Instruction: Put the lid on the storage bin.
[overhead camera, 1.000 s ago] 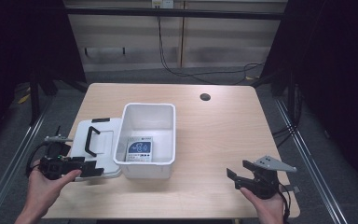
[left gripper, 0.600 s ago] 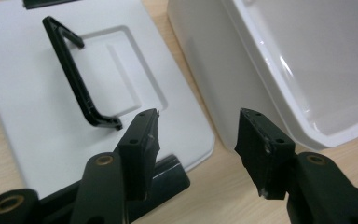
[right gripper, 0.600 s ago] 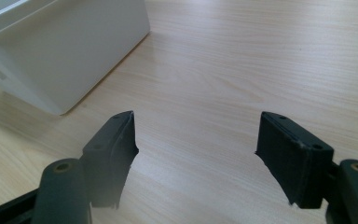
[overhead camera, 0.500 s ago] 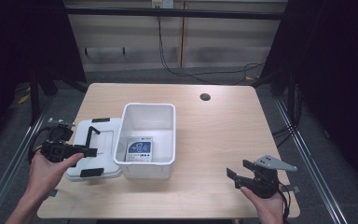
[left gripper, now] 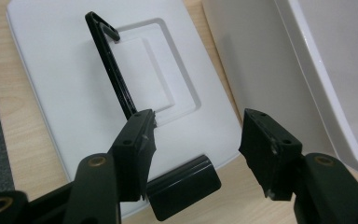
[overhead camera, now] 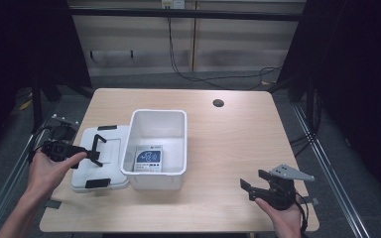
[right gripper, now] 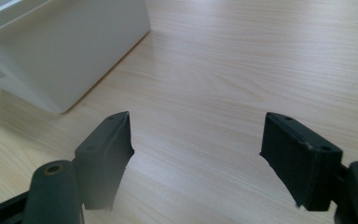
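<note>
The white lid (overhead camera: pixel 101 157) lies flat on the table (overhead camera: pixel 228 134), touching the left side of the open white bin (overhead camera: pixel 156 148), its black handle (left gripper: pixel 112 70) raised. The left gripper (overhead camera: pixel 92 151) hovers over it, jaws apart and holding nothing, having just widened slightly. The right gripper (overhead camera: pixel 258 184) rests apart near the table's front, jaws just opened, empty. A printed card (overhead camera: pixel 148 158) lies inside the bin; covering it is probably still to do.

1. Left gripper (overhead camera: pixel 97 150): held in the left hand (overhead camera: pixel 49 166) at the left of the high view, jaws apart, nothing between the pads; jaws have just been opening.
2. Right gripper (overhead camera: pixel 252 182): in the right hand (overhead camera: pixel 283 215) near the bottom right, jaws wide, empty, just been opening.
</note>
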Demonstrator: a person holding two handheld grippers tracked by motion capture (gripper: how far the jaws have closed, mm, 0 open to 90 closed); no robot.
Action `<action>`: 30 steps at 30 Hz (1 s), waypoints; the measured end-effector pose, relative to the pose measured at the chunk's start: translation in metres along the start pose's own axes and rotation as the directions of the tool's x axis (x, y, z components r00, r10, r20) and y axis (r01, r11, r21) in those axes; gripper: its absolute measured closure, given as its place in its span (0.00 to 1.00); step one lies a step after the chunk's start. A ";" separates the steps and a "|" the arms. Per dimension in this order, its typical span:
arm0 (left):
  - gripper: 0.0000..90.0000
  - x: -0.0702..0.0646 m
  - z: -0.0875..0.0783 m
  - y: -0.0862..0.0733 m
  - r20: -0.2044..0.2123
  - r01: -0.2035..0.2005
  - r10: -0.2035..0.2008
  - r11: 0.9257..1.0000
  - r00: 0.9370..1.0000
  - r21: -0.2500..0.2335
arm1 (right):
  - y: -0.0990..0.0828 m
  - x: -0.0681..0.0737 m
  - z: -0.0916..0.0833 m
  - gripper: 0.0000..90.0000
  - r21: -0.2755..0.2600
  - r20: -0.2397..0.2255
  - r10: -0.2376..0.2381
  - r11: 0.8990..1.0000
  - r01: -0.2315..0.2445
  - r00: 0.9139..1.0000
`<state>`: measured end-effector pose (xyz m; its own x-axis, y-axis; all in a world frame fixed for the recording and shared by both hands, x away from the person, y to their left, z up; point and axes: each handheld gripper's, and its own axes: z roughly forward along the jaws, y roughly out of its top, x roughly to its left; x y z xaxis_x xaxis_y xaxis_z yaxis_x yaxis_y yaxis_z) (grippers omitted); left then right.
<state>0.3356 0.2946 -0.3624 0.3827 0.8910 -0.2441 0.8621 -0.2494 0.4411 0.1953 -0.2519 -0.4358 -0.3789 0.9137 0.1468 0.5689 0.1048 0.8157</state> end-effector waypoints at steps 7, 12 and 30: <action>0.54 0.004 0.003 0.011 -0.026 0.006 -0.005 1.000 1.000 0.031 | 0.000 0.000 0.002 0.23 0.011 0.000 -0.001 1.000 0.001 1.000; 0.62 0.008 0.001 0.021 -0.066 0.021 -0.018 0.999 0.998 0.045 | 0.000 0.000 0.003 0.23 0.015 -0.010 -0.002 1.000 0.002 1.000; 0.70 0.011 0.029 0.044 -0.158 0.064 -0.040 0.986 0.987 0.152 | 0.000 0.001 0.005 0.21 0.033 -0.021 -0.021 0.999 0.021 1.000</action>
<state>0.3874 0.2825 -0.3707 0.2907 0.9490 -0.1218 0.9253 -0.2464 0.2884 0.1988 -0.2486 -0.4384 -0.4056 0.9030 0.1413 0.5844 0.1373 0.7998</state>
